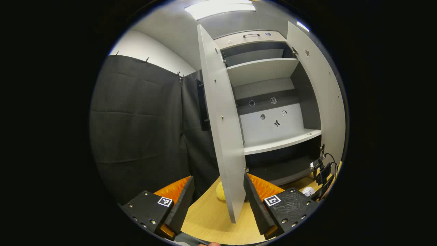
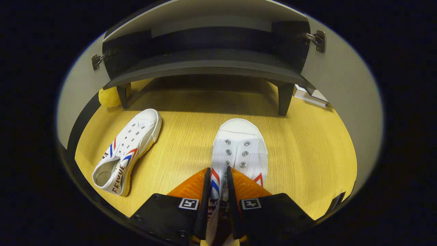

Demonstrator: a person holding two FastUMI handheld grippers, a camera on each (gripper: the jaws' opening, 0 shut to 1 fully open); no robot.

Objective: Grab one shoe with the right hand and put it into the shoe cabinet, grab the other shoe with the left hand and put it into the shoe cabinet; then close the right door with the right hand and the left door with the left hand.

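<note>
My right fingers [image 2: 217,191] clamp the white canvas sneaker's [image 2: 239,147] side wall; left fingers [image 1: 216,198] apart, empty. That thin grip could slip during lifting.

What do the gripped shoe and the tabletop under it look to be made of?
The gripped shoe looks like white canvas, matte, with metal eyelets and a smoother, probably rubber, toe cap. The tabletop looks like light wood or wood-look laminate: straight printed-looking grain and a slight sheen. Which of the two, I cannot tell.

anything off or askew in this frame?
Nothing stands out. Right gripper is shut on one shoe; the other shoe lies upright on the table. Cabinet doors stand open, left gripper open.
</note>
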